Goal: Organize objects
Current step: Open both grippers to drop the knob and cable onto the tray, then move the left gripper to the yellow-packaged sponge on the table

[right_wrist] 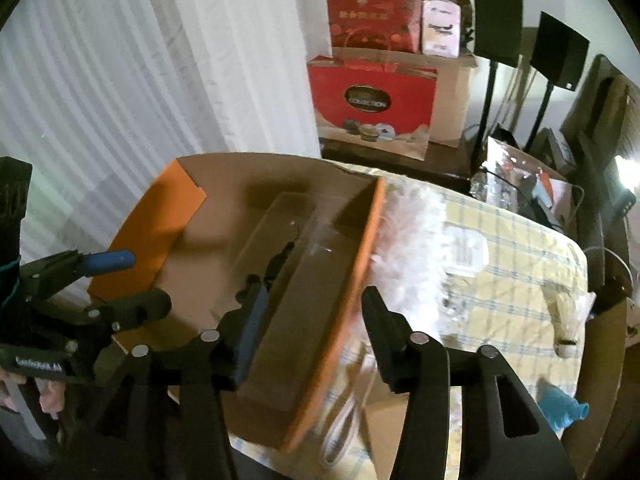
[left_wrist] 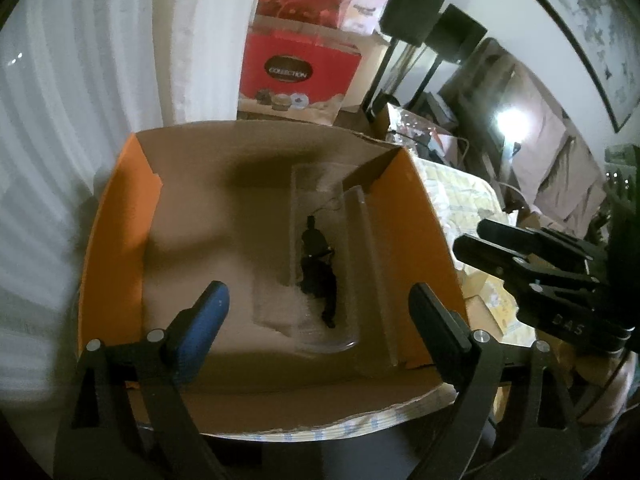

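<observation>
An open orange cardboard box [left_wrist: 116, 216] [right_wrist: 160, 220] stands on the table. Inside it lies a clear plastic case [left_wrist: 356, 240] [right_wrist: 260, 236] with a small black object [left_wrist: 316, 272] [right_wrist: 280, 260] in it. My left gripper [left_wrist: 320, 320] [right_wrist: 108, 280] hovers open over the near side of the box, holding nothing. My right gripper [right_wrist: 314, 320] [left_wrist: 520, 256] is open too, and its fingers straddle the box's right wall. A white feather duster [right_wrist: 412, 248] lies on the cloth just outside that wall.
A yellow plaid cloth [right_wrist: 500, 272] covers the table, with a white shuttlecock-like item [right_wrist: 568, 320] and a blue object [right_wrist: 560, 408] at its right edge. Red gift bags [left_wrist: 296, 68] and black speaker stands [right_wrist: 496, 24] stand behind. A white curtain [left_wrist: 80, 80] hangs to the left.
</observation>
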`<state>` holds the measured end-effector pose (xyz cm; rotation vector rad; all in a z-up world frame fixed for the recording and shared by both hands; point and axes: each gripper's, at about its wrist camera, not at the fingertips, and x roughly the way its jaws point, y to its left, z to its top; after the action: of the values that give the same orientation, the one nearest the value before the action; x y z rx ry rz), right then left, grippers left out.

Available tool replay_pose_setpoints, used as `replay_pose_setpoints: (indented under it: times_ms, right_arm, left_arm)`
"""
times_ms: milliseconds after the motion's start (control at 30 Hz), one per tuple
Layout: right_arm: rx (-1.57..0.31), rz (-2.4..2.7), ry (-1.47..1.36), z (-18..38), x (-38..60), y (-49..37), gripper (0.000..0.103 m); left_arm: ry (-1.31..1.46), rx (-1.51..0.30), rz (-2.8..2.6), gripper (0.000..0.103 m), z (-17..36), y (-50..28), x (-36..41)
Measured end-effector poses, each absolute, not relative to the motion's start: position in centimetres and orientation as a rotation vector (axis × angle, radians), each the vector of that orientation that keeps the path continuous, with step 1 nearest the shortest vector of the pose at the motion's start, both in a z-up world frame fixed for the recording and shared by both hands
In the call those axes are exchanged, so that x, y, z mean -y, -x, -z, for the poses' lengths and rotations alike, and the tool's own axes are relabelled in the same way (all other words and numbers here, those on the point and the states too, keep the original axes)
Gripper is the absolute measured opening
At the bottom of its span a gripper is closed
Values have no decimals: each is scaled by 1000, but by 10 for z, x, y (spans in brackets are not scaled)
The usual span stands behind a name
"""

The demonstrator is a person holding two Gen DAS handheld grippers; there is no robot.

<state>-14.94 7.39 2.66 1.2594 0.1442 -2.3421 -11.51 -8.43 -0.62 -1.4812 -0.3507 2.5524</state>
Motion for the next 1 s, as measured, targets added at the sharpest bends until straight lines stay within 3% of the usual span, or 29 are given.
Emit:
replay_pose_setpoints:
  times_ms: [133,200,1000]
  right_arm:
    - [-120,2354,-1267,-31,-95,142,77]
    - [-115,2367,-1265,-34,-104,139,82]
    - [-4,2618,-1329,-41,-271,90,99]
  left_arm:
    - [1467,342,-2528,102,3,114,74]
    - [1450,333,-2529,102,0,112,67]
    - [1372,168,-2361,103,-3,97,-52]
